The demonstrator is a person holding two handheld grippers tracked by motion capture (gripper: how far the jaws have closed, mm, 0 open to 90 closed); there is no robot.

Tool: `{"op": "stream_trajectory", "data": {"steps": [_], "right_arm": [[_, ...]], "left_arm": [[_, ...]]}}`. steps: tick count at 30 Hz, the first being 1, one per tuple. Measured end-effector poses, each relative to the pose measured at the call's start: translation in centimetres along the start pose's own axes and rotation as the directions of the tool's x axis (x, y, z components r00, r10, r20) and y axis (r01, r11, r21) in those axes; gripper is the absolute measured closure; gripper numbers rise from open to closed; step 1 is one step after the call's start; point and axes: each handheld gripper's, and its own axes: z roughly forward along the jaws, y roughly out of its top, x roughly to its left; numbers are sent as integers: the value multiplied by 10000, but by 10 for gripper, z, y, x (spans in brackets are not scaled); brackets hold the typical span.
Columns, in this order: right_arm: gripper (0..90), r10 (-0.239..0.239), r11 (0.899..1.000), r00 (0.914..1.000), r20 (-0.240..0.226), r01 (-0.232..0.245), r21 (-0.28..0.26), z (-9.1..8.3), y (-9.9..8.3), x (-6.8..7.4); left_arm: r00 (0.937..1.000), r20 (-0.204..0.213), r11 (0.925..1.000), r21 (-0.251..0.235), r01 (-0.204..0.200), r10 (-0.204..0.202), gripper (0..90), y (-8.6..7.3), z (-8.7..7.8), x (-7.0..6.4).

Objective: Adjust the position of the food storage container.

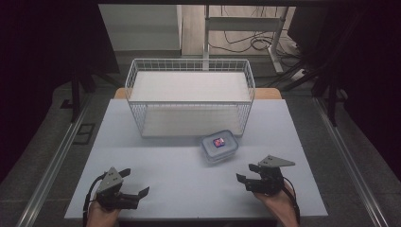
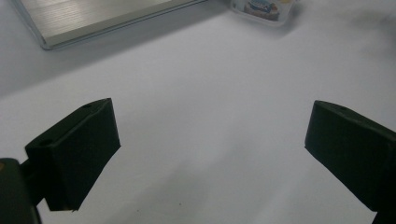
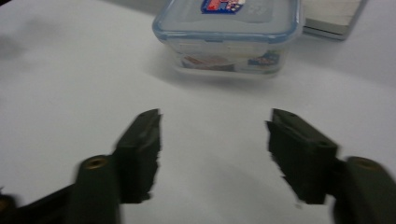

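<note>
Left gripper (image 1: 134, 182): jaws apart, empty, at 7 o'clock on the worktop (image 1: 161, 165).
Right gripper (image 1: 247, 173): jaws apart, empty, at 5 o'clock.
Container (image 1: 218, 145): right of centre, just before the wire basket (image 1: 189, 97).
Handling: likely light, rigid, slick plastic; grip its side walls below the lid.

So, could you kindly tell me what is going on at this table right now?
A person holds a claw in each hand at the near edge of the table. The left claw and right claw are both open and empty. A lidded clear container sits untouched in front of a white wire basket, nearer the right claw.
</note>
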Motion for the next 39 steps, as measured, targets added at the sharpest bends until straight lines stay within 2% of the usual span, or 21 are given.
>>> {"op": "stream_trajectory", "data": {"steps": [3,6,7,8,10,13,18,20,23,30,37,39], "right_arm": [[575,31,9999,9999,-103,-29,167,2,9,-6],[639,47,9996,10000,-5,-47,267,6,14,-10],[706,140,9996,9999,97,-143,225,10,20,-13],[706,140,9996,9999,97,-143,225,10,20,-13],[772,216,9996,9998,14,-216,171,14,25,-16],[861,-227,9997,9997,55,227,5,21,36,-20],[880,-284,9996,9994,202,282,79,28,47,-26],[891,-307,9995,9994,178,306,39,31,52,-29],[894,-485,9987,9981,376,489,-108,37,64,-34],[895,-358,9993,9972,658,367,-122,49,82,-47],[894,-195,9998,9933,1141,185,98,74,93,-64],[894,-316,9993,9915,1262,290,222,82,93,-69]], "left_arm": [[10000,-9,10000,44,-66,66,26,0,1,-1],[10000,5,10000,54,-35,35,26,0,1,0],[10000,-11,10000,55,-26,26,26,0,1,0],[10000,-11,10000,55,-26,26,25,0,1,0],[10000,-19,10000,61,-1,1,25,0,1,0],[10000,-24,10000,91,2,-2,25,0,2,0],[10000,-23,9999,103,13,-13,26,0,2,0],[10000,-26,9999,107,26,-26,25,-1,2,1],[9999,-43,9999,90,109,-108,25,-1,1,2],[9998,-73,9999,39,167,-166,26,-1,1,3],[9995,-272,9998,69,-180,181,21,-2,2,1],[9993,-309,9997,43,-228,230,20,-2,2,1]]}}
